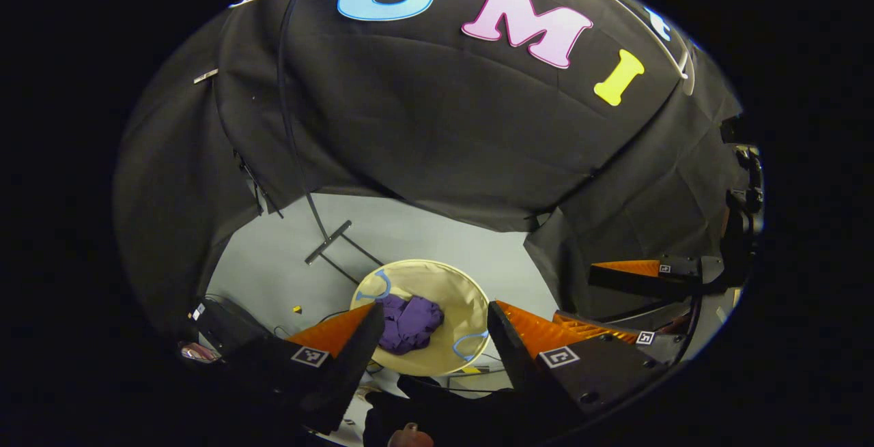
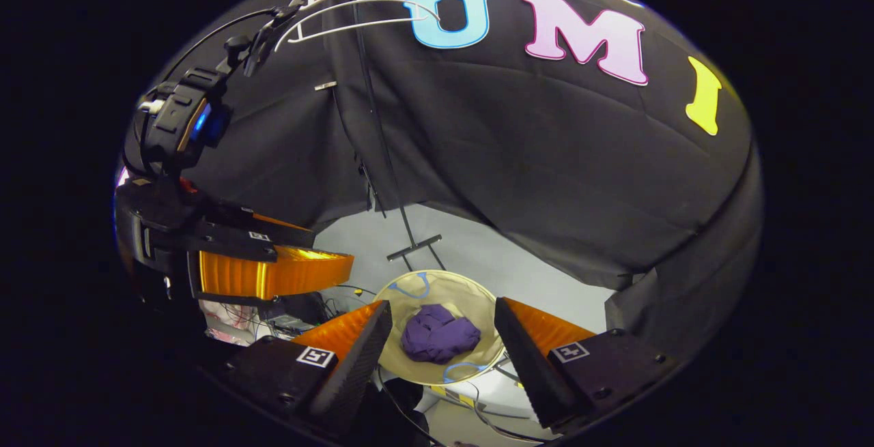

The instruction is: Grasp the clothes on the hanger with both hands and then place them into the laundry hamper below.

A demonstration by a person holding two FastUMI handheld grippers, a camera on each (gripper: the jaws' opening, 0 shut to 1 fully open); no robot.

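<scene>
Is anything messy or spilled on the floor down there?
Nothing looks spilled. The purple clothes lie bunched up inside the round cream laundry hamper, none hanging over its rim. The white wire hanger hangs bare up top. Both grippers are open above the hamper.

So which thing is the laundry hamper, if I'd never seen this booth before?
Start at the pale floor below the black cloth wall. On it, near the foot of a thin black stand, sits the laundry hamper: a round, cream, open-topped tub. It alone has blue loop handles on its rim and crumpled purple clothes inside.
</scene>
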